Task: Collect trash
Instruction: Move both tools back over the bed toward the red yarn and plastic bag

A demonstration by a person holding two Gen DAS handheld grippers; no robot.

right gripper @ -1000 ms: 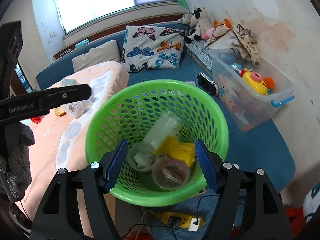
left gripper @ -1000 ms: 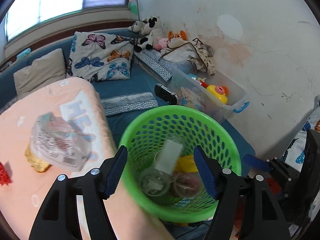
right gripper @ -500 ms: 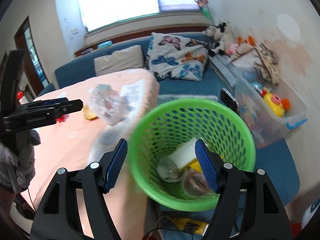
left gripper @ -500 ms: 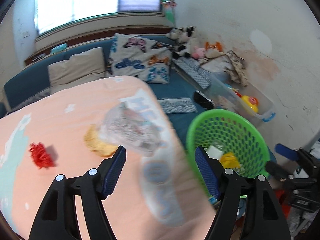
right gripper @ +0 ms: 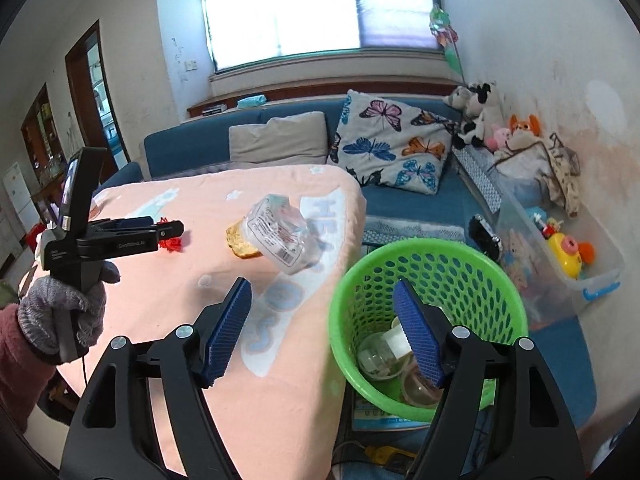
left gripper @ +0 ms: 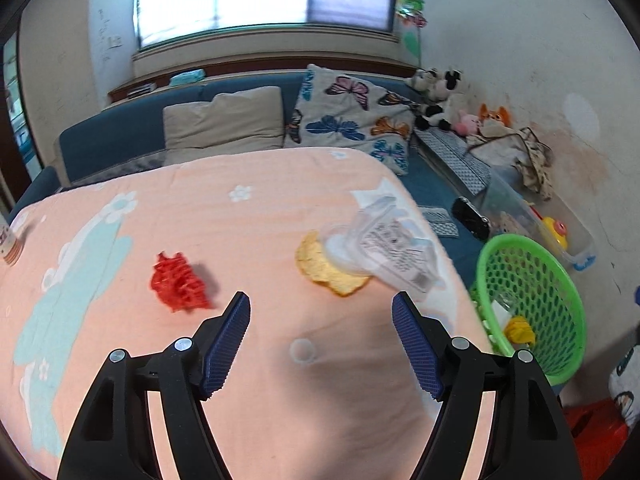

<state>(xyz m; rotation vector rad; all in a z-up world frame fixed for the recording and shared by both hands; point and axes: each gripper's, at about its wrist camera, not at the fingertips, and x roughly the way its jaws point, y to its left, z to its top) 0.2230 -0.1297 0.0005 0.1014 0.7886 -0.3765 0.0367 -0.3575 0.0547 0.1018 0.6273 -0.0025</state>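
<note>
Gaping empty, both tools (left gripper: 321, 312) (right gripper: 322, 298) (left one marked "GenRobot.AI") face labelled wrapper (right gripper: 280, 238).

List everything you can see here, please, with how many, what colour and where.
Red crumpled scrap: one, red, on the pink blanket.
Crust-like piece: one, yellow-brown, blanket's right part.
Clear plastic package: one, transparent, partly over the crust.
Basket: one, green, beside the blanket; holds clear cups and something yellow.
Butterfly pillow: one, white, on the blue sofa.
Beige pillow: one, on the sofa.
Storage bin: one, clear, by the wall, toys inside.
Plush toys: several, sofa's far corner.
Left claw: black, blue pads, open.
Right claw: same, open.
</note>
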